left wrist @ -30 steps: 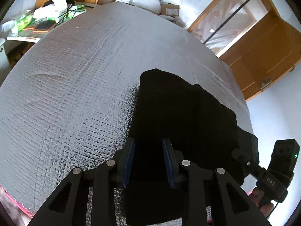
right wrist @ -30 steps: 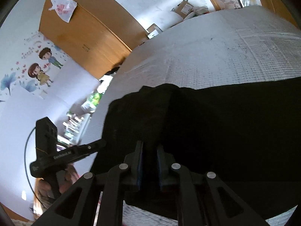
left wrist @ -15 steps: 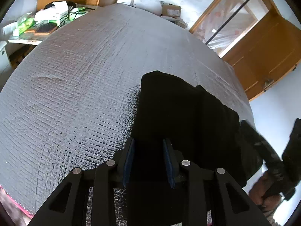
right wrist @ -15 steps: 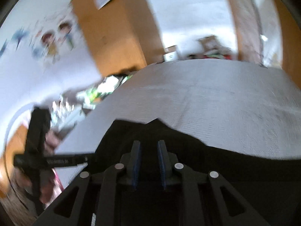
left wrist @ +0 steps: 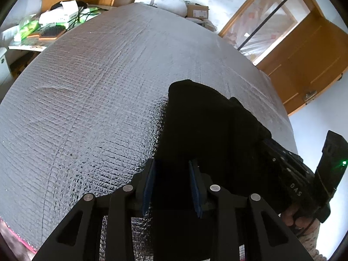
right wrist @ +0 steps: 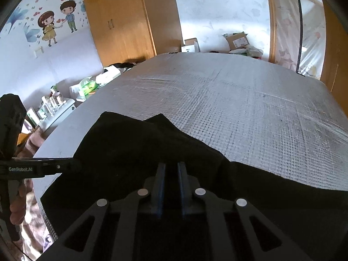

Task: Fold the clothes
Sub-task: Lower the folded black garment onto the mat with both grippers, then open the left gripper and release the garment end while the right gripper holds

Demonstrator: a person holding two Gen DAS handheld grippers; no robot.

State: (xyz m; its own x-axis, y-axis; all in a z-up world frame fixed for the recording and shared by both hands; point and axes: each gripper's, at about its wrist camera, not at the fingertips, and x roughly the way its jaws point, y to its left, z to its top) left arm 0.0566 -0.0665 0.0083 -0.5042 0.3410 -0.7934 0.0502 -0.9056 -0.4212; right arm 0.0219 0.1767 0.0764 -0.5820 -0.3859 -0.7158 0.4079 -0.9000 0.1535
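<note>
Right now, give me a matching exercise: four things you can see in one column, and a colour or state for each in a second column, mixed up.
Things:
1. garment
2. bed cover
3. wardrobe
4. left gripper

Descriptions:
A. silver, quilted
B. black, lying on the cover
C. jaws apart, cloth between them
D. orange-brown wood

Pairs: 1-B, 2-A, 3-D, 4-C
</note>
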